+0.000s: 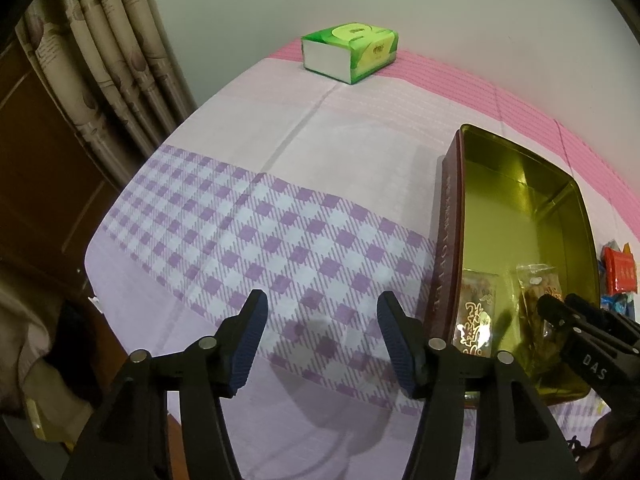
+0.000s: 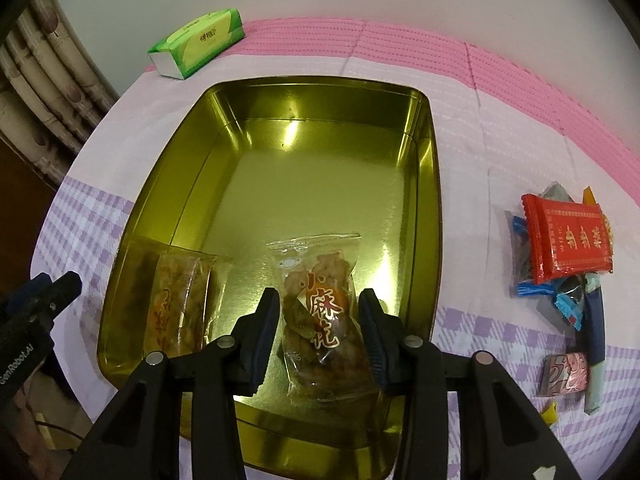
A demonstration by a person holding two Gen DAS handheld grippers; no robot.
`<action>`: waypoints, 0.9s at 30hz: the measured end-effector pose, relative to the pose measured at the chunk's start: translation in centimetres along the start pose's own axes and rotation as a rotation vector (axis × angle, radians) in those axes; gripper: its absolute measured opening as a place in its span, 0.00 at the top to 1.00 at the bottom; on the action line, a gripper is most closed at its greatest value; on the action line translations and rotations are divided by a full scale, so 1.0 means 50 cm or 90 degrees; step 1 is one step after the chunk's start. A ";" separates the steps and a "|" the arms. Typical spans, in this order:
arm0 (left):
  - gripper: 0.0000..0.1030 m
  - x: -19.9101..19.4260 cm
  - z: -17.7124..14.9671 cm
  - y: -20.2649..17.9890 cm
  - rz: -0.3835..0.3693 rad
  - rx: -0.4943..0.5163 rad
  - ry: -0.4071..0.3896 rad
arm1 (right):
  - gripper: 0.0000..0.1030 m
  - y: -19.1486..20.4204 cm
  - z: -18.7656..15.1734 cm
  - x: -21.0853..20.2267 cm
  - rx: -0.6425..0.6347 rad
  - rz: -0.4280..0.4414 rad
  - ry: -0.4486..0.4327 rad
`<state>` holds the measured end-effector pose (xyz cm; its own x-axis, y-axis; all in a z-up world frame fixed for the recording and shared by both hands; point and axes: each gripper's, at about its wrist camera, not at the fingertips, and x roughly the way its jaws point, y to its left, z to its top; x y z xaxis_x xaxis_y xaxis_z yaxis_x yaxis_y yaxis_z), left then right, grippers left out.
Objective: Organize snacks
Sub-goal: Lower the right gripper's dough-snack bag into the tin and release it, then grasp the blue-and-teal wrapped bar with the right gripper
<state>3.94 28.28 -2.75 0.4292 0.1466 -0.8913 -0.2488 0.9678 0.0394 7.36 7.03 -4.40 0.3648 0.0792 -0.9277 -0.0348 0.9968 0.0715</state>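
Landmark: the gold tin (image 2: 424, 152), lid off, sitting on the checked cloth (image 1: 280, 240).
Right tool (image 2: 318, 320): you've got it over the tin's near end w/ the clear snack pack (image 2: 320, 300) between the jaws. Gaps show on both sides of the pack, so the pads aren't pressing; jaws apart, nothing gripped. Pack looks to lie on the tin floor (a release spot, I'd judge).
Second pack (image 2: 176, 300): inside the tin too, along its left wall, beside the first; side-by-side layout leaves the far end free for more.
Left tool (image 1: 320, 328): parked left of the tin over bare cloth, jaws wide apart, empty; prob. kept clear so it doesn't crowd your right.
Remaining snacks: red packet (image 2: 568, 236) atop a small heap of wrapped sweets (image 2: 568, 300), right of the tin, outside it, not yet sorted.
Surface: tabletop under a cloth, lilac check near you, pink stripes beyond the tin; flat w/ fold creases.
Room: green tissue pack (image 1: 350, 52) beyond the tin's far-left corner, plain wall behind, curtain (image 1: 100, 40) further left.
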 end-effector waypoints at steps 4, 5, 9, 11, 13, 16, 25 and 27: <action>0.44 0.002 0.000 -0.001 -0.001 0.001 0.000 | 0.56 -0.005 0.001 -0.018 0.003 0.015 -0.011; 0.44 0.002 0.000 -0.001 0.000 0.001 0.000 | 0.56 -0.007 0.000 -0.027 0.003 0.020 -0.017; 0.44 0.001 0.000 -0.001 0.000 0.001 -0.001 | 0.55 -0.024 -0.003 -0.061 0.007 0.046 -0.036; 0.43 0.000 0.000 -0.002 0.001 0.000 0.000 | 0.54 -0.036 -0.004 -0.075 0.008 0.053 -0.044; 0.43 0.000 -0.001 -0.003 0.001 0.001 0.000 | 0.53 -0.059 -0.007 -0.094 0.010 0.054 -0.052; 0.43 0.000 -0.001 -0.005 0.004 0.002 -0.002 | 0.53 -0.099 -0.009 -0.117 0.006 0.046 -0.062; 0.43 -0.004 -0.001 -0.010 0.009 0.017 -0.008 | 0.49 -0.308 -0.036 -0.157 0.048 -0.030 -0.066; 0.43 -0.005 -0.002 -0.016 0.009 0.024 -0.009 | 0.49 -0.364 -0.044 -0.153 0.068 -0.041 -0.054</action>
<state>3.94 27.46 -2.60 0.4381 0.1637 -0.8839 -0.2222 0.9725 0.0700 3.14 -11.73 0.59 0.4401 0.0104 -0.8979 0.0894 0.9945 0.0554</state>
